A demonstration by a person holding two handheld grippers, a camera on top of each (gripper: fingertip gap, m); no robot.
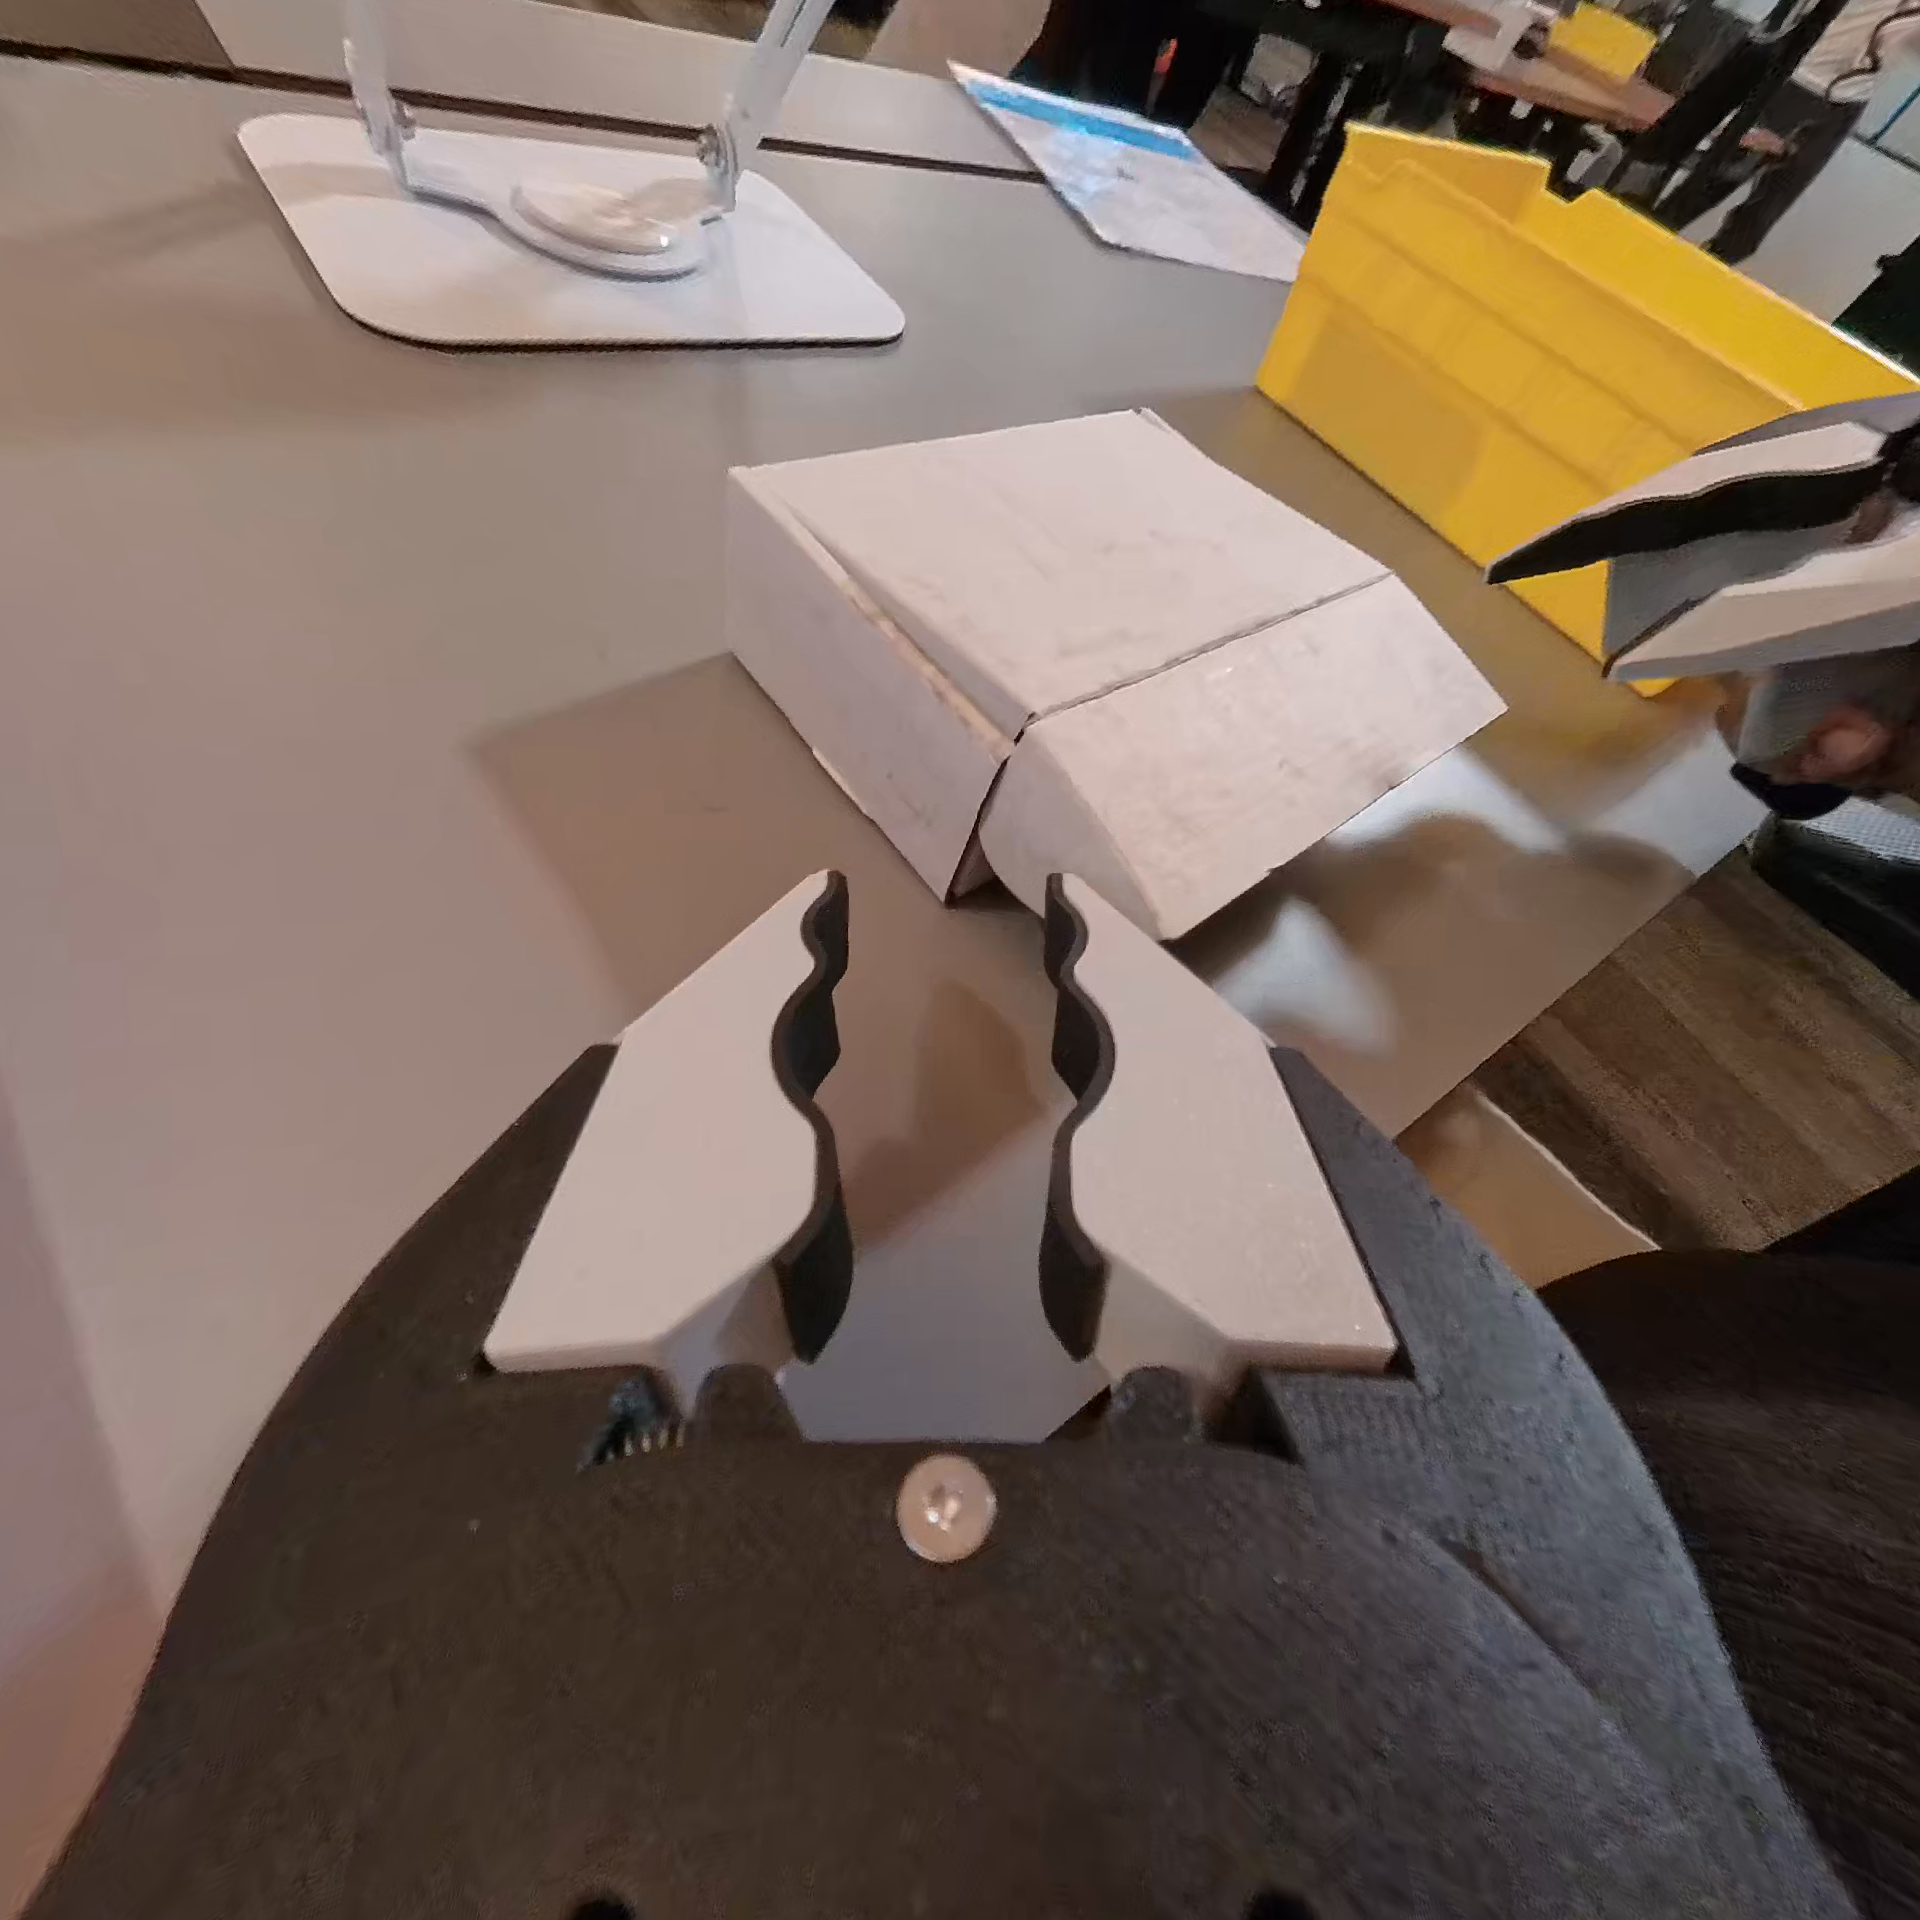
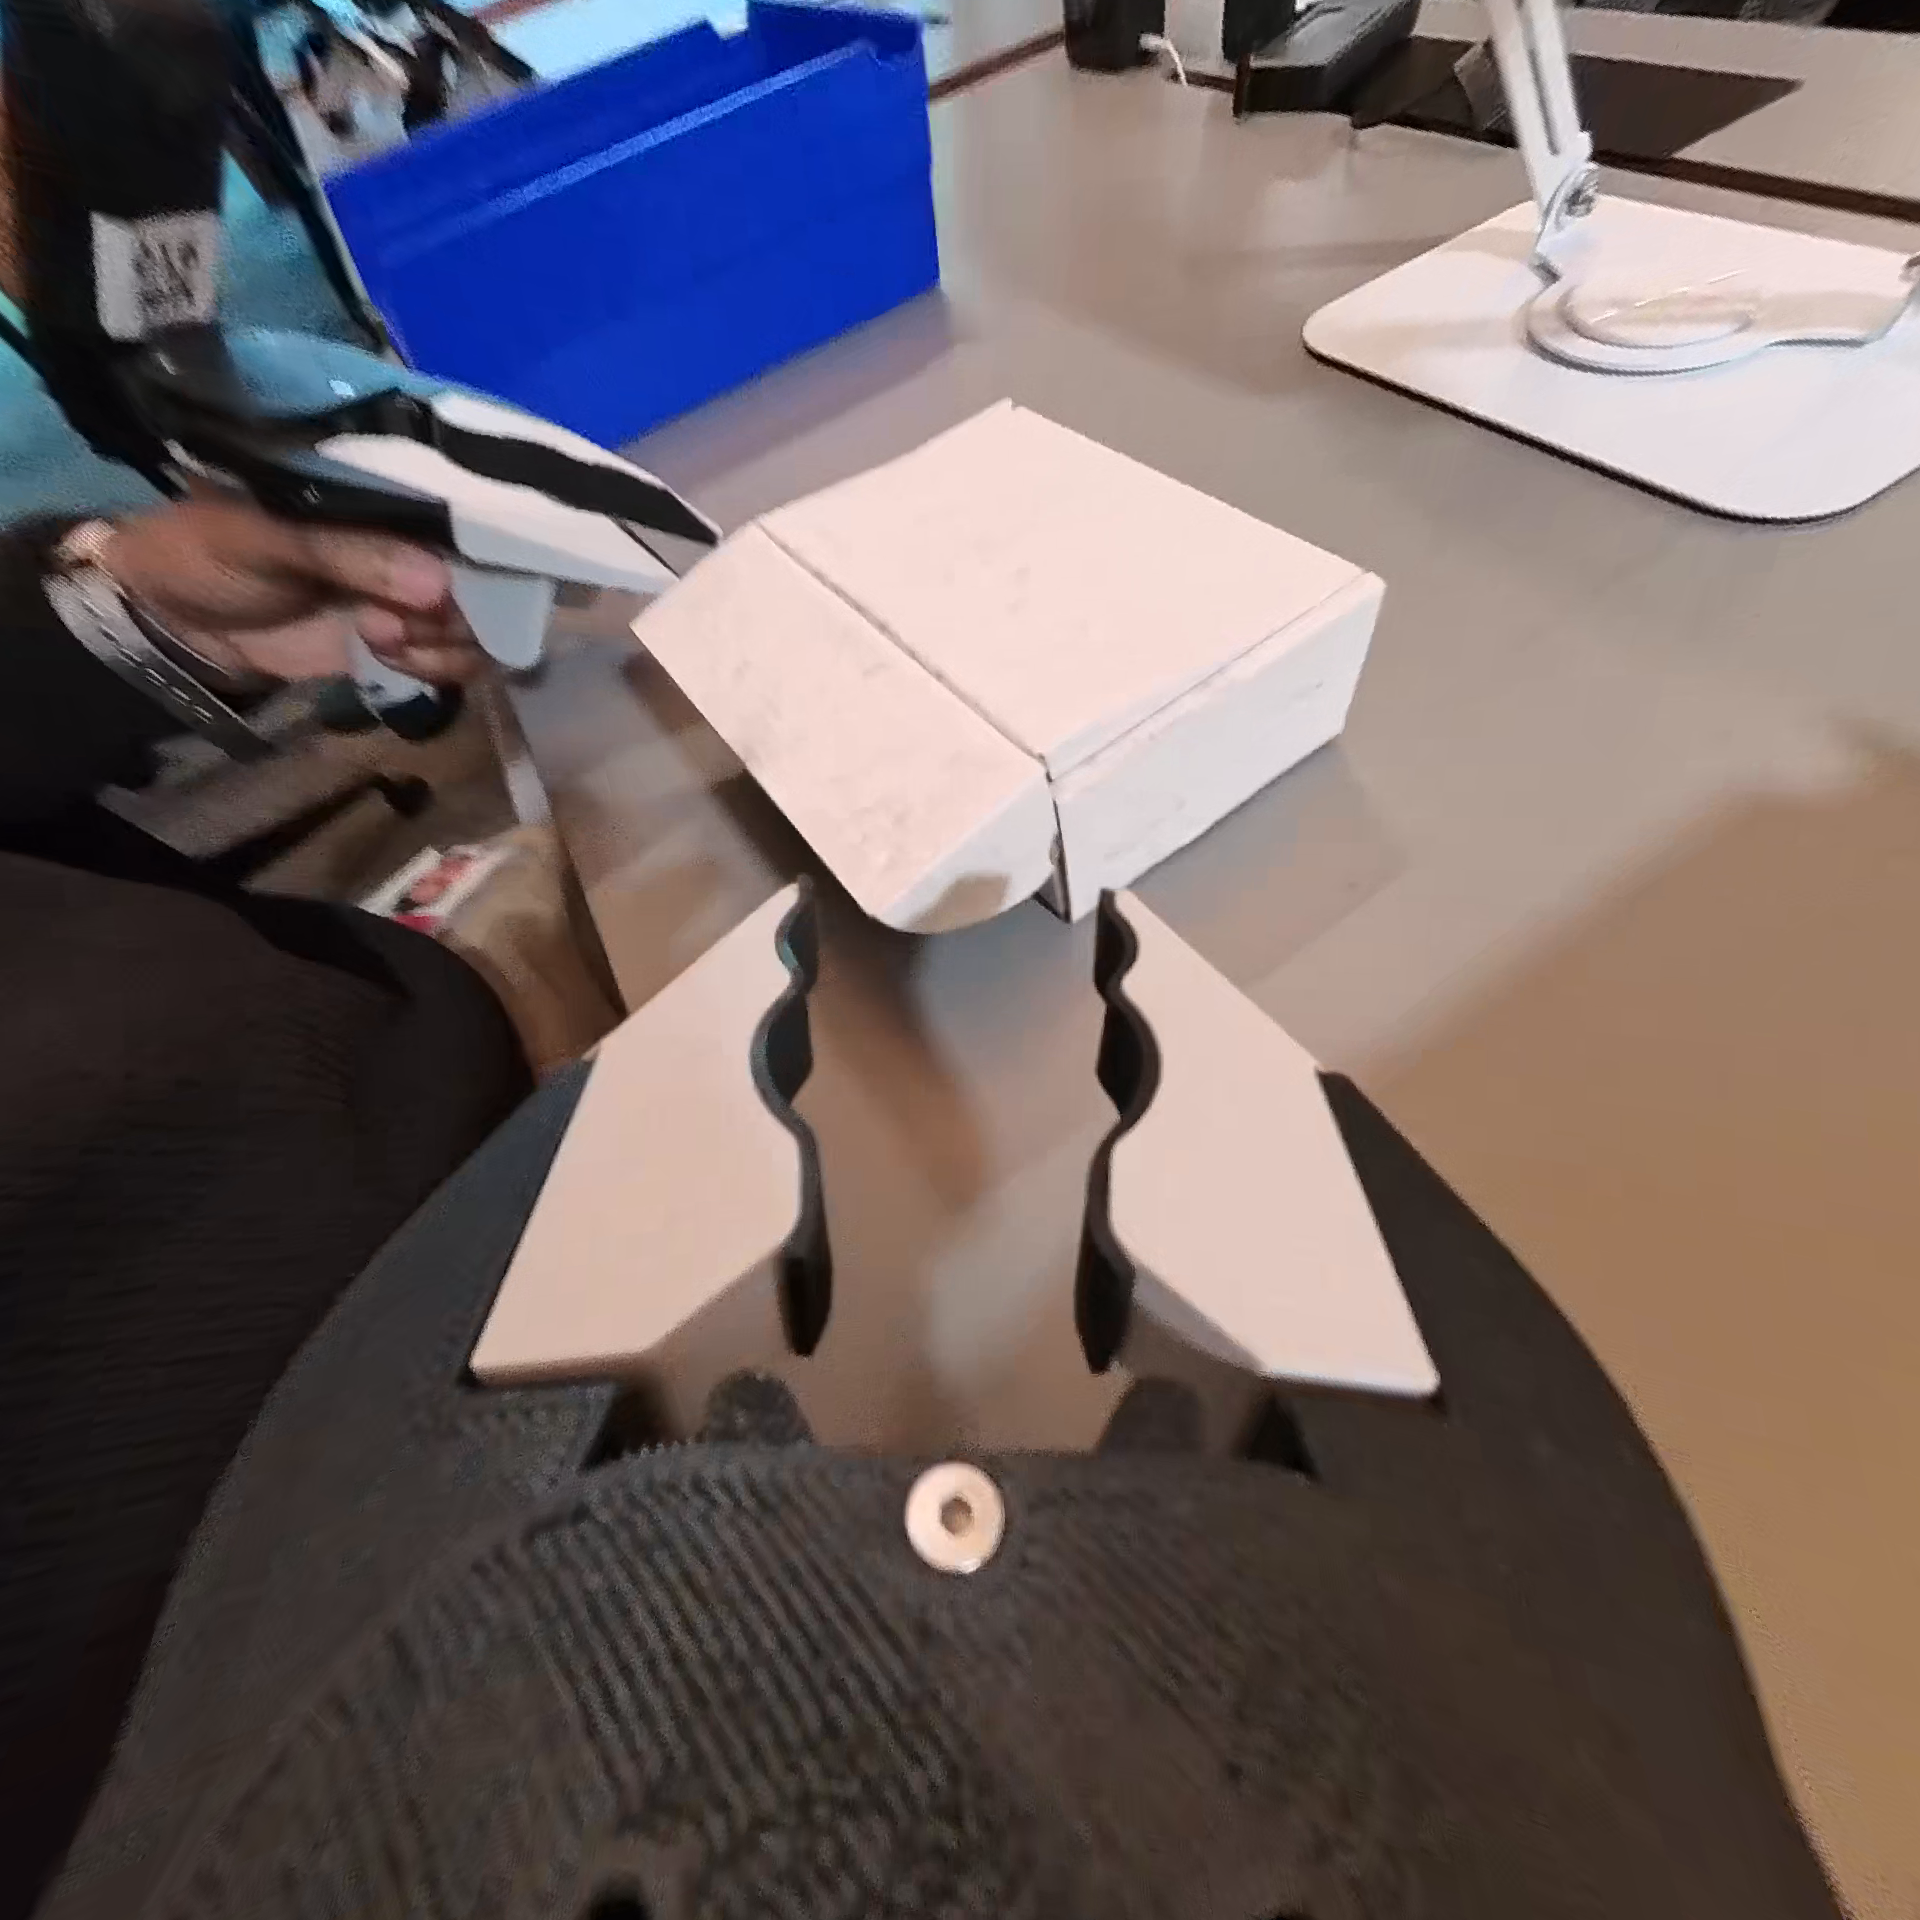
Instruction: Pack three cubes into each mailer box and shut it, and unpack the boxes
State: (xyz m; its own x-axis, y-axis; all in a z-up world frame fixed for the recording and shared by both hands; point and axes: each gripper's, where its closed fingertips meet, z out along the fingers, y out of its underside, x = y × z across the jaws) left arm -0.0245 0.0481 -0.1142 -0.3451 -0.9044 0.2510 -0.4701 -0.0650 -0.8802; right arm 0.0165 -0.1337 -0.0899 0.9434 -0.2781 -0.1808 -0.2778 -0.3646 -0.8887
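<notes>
A white mailer box (image 1: 1039, 561) (image 2: 1091, 582) sits on the grey table near its front edge. Its lid lies down, and the front flap (image 1: 1247, 748) (image 2: 831, 748) sticks out untucked over the edge. No cubes show. My left gripper (image 1: 945, 894) is open and empty, its tips just short of the box's near corner. It also shows in the right wrist view (image 2: 681, 561), by the flap's far end. My right gripper (image 2: 956, 904) is open and empty, its tips at the flap's near corner. In the left wrist view it (image 1: 1553, 620) hovers to the right of the flap.
A yellow bin (image 1: 1507, 343) stands beyond the box on one side, a blue bin (image 2: 665, 229) on the other. A white stand with a flat base (image 1: 582, 260) (image 2: 1662, 343) sits farther back. A flat pale packet (image 1: 1132, 177) lies behind. The table edge (image 1: 1455, 1070) is close. The front flap (image 1: 1247, 748) is about 6 cm from my left fingertips and 11 cm from my right. My right wrist view (image 2: 752, 635) looks at it from another angle.
</notes>
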